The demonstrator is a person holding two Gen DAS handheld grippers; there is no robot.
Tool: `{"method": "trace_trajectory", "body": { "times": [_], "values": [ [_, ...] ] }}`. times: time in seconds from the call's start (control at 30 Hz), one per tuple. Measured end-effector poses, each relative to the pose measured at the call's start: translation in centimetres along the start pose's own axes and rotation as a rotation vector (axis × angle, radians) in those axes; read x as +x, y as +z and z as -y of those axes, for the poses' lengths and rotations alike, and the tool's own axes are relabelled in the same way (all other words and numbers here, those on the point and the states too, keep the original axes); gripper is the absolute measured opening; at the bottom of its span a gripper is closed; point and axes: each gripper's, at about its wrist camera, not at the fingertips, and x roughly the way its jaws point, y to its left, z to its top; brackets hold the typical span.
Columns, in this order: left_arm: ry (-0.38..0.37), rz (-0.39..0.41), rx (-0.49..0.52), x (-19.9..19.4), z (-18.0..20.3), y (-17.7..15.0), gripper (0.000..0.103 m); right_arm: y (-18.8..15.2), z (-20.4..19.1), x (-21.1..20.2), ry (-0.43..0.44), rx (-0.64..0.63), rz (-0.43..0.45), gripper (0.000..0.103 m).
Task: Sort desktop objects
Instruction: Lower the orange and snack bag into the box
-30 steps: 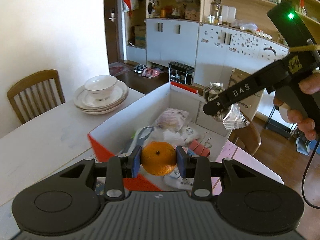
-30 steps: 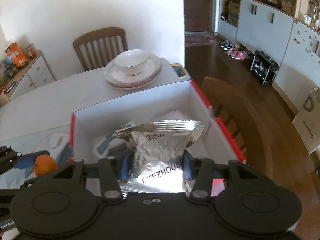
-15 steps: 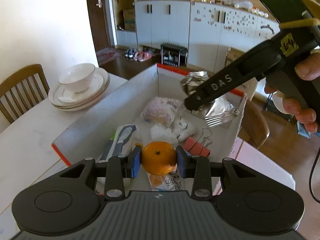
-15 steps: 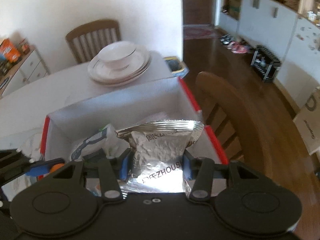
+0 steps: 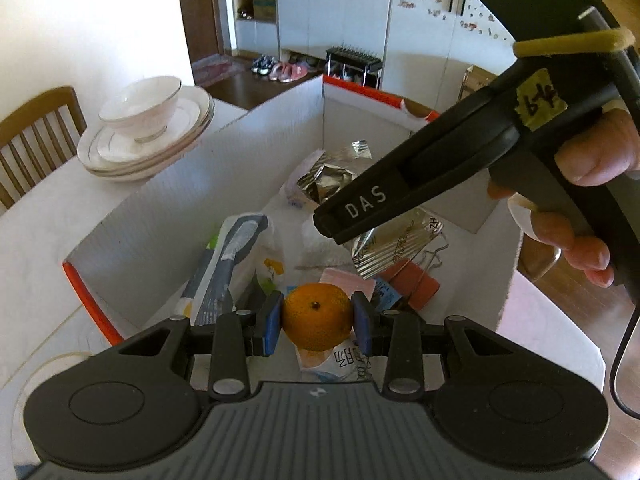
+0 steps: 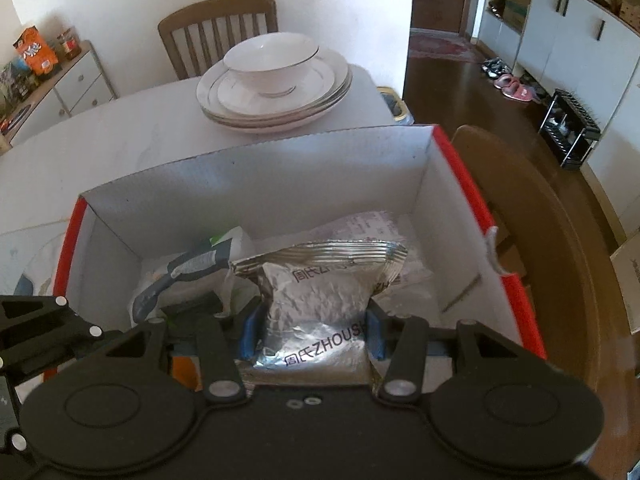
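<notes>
My left gripper (image 5: 317,323) is shut on an orange (image 5: 317,322) and holds it over the near end of an open white box with red edges (image 5: 172,216). My right gripper (image 6: 312,330) is shut on a silver foil snack bag (image 6: 320,296) and holds it inside the same box (image 6: 256,184). The right gripper's black body (image 5: 460,168) crosses the left wrist view above the box, with the foil bag (image 5: 384,248) under it. The box holds a grey-and-white packet (image 5: 228,264), red binder clips (image 5: 416,284) and other small packets.
A stack of white plates with a bowl on top (image 6: 276,84) sits on the white table beyond the box. A wooden chair (image 6: 216,28) stands behind it, another chair (image 6: 532,216) at the right of the box. White cabinets line the far wall.
Both grippers have moved forward and down over the box. The foil bag is now lower inside it, and the orange hangs over the box's near end.
</notes>
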Motion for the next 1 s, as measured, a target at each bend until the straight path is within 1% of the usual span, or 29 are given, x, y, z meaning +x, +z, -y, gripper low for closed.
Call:
{"method": "trace_trajectory", "body": {
  "times": [0.23,0.37,0.67,0.83,0.93,0.97,1.0],
  "values": [
    [-0.009,-0.048,-0.025,1.1,-0.4,-0.3,0.035,0.1,-0.6,1.0,0.018,-0.038,-0.025,0.050],
    [-0.022,-0.086,-0.040,1.7,-0.6,-0.5,0.035,0.1,-1.0,1.5,0.015,-0.065,-0.038,0.050],
    [-0.038,-0.140,-0.040,2.3,-0.6,-0.4,0.035,-0.1,-0.8,2.4,0.006,-0.055,-0.062,0.052],
    [-0.026,-0.158,-0.038,2.6,-0.7,-0.2,0.036,-0.2,-0.7,2.2,0.004,-0.049,-0.062,0.054],
    [-0.045,-0.156,-0.057,2.5,-1.0,0.0,0.045,-0.3,-0.6,1.9,0.003,-0.045,-0.053,0.058],
    [-0.048,-0.151,-0.062,2.5,-1.1,0.1,0.050,-0.3,-0.5,1.8,0.000,-0.046,-0.051,0.058],
    [-0.050,-0.143,-0.063,2.3,-1.1,0.1,0.055,-0.4,-0.5,1.7,-0.002,-0.047,-0.048,0.061]
  ]
}}
